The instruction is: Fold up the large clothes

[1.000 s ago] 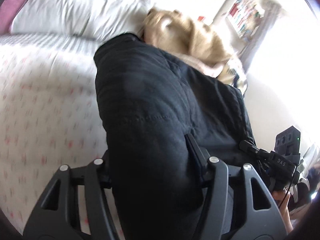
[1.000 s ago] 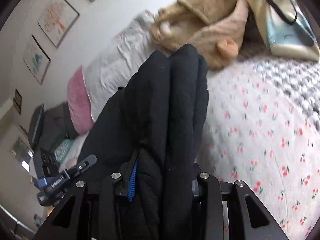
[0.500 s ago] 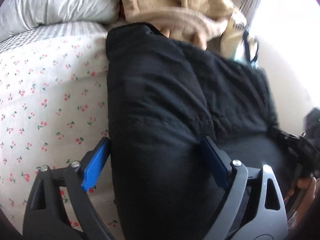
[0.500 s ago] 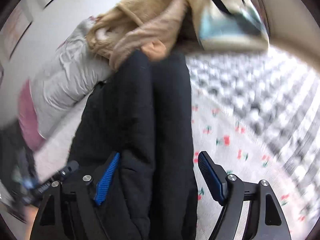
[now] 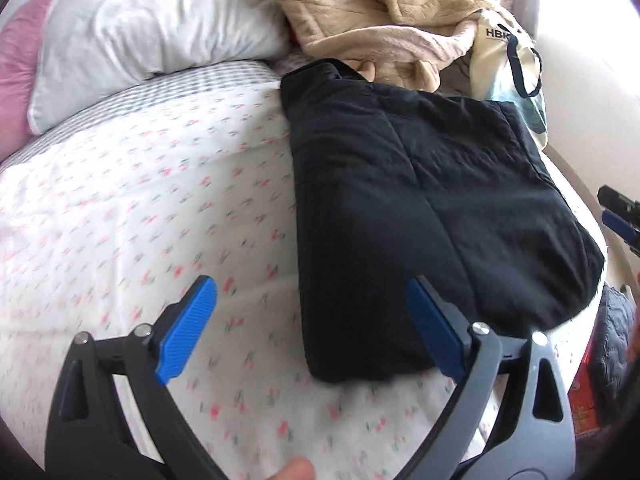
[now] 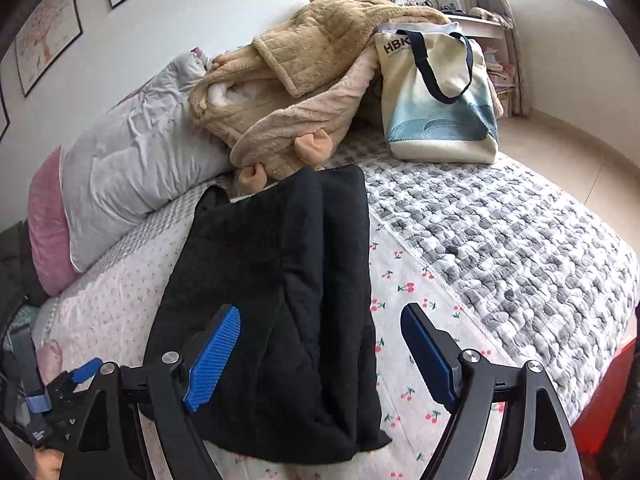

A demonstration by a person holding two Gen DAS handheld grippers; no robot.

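1. Lying folded on the bed (image 6: 500,248), the black garment (image 5: 420,200) forms a thick oblong bundle on the cherry-print sheet (image 5: 140,220), its far end close to the tan fleece pile (image 6: 304,80) near the pillows.
2. In the left wrist view the left claw (image 5: 316,324) stands wide, its jaws having just been opening; the blue pad at 8 o'clock is over bare sheet, the pad at 4 o'clock is over the bundle's near corner, and neither presses on the cloth.
3. In the right wrist view the right claw (image 6: 320,352) is also spread wide, jaws just opened; the near end of the black garment (image 6: 276,300) lies between its blue pads, the pad at 8 o'clock overlapping the cloth and the one at 4 o'clock over the sheet, with no grip showing.
4. At 12 o'clock beyond the bundle sits the tan fleece pile, with a cream tote bag (image 6: 436,92) at 1 o'clock standing on the grey checked blanket (image 6: 520,240).
5. A white pillow (image 6: 132,160) and a pink pillow (image 6: 48,232) lie at 9 to 10 o'clock against the wall.
6. Part of the other claw tool shows at 7 o'clock in the right wrist view.
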